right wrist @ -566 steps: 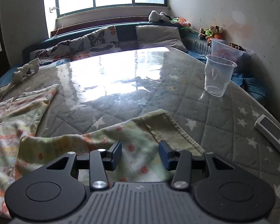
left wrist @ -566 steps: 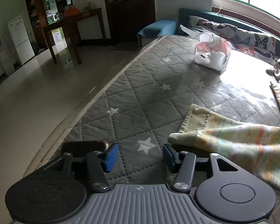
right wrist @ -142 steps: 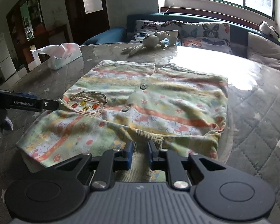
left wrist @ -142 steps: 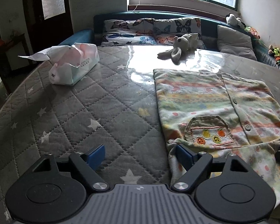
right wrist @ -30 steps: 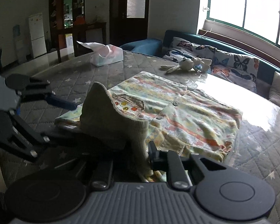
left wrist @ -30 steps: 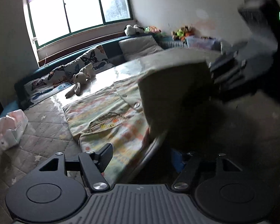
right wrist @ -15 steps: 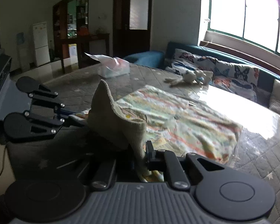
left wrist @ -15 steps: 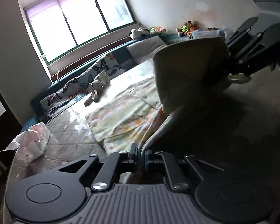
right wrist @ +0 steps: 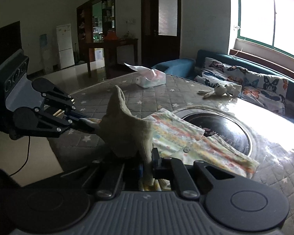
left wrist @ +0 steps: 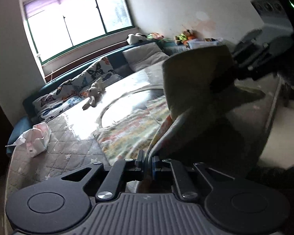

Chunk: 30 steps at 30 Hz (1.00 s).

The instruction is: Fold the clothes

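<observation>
A pastel striped child's shirt (right wrist: 188, 137) with buttons lies partly on the quilted table; its near end with a ribbed beige hem (right wrist: 125, 131) is lifted. My right gripper (right wrist: 147, 166) is shut on that hem. My left gripper (left wrist: 147, 161) is shut on the shirt's other near corner, and it shows in the right wrist view (right wrist: 82, 124) at the left. In the left wrist view the lifted shirt (left wrist: 196, 90) hangs between both grippers, and the right gripper (left wrist: 225, 82) holds it at upper right.
A tissue pack (right wrist: 151, 77) and a plush rabbit (right wrist: 219, 90) lie on the grey star-quilted table (right wrist: 100, 101). A round glass inset (right wrist: 215, 127) sits in the table's middle. A bench with butterfly cushions (right wrist: 245, 78) runs under the window. The table's near edge drops to the floor at the left.
Both grippers have risen with the shirt's near end, lifting it higher off the table. The left gripper, open a second ago, has shut on the shirt's corner.
</observation>
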### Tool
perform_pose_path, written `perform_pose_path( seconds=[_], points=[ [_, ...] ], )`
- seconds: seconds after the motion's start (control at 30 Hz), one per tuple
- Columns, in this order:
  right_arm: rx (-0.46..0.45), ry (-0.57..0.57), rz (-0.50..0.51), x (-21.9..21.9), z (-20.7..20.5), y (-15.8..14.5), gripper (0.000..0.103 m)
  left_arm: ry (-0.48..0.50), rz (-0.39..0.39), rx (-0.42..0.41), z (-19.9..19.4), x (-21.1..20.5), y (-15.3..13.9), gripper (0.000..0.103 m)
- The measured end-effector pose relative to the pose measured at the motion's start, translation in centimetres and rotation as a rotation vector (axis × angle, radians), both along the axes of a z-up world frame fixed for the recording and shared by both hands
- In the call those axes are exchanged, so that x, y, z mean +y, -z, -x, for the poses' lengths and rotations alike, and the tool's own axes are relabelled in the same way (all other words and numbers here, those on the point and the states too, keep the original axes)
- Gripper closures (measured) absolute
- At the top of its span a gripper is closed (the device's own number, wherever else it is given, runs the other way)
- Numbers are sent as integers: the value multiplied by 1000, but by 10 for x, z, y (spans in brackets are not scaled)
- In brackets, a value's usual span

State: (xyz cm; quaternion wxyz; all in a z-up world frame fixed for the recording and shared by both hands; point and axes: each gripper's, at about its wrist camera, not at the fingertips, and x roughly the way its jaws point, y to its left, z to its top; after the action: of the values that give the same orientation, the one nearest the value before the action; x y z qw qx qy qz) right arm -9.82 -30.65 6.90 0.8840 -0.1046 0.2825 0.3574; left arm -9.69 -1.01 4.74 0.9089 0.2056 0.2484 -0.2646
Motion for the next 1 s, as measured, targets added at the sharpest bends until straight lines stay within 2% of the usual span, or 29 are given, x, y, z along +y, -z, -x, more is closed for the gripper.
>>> perform_pose_path(
  seconds=[0.23,0.4,0.7,1.0],
  points=[
    [31,59,-4,-3,-52,-2,97,-48,-7,-15,-57,-14,-4,95],
    [74,90,-4,-5,-102,-2,97,-74,-15,31,-109,-23,-1,95],
    [156,121,51,6,-195,24,97,-121,-16,198,-207,-27,25,95],
    [230,174,81,12,-247,66,96,-173,34,338,-266,-18,40,87]
  ],
)
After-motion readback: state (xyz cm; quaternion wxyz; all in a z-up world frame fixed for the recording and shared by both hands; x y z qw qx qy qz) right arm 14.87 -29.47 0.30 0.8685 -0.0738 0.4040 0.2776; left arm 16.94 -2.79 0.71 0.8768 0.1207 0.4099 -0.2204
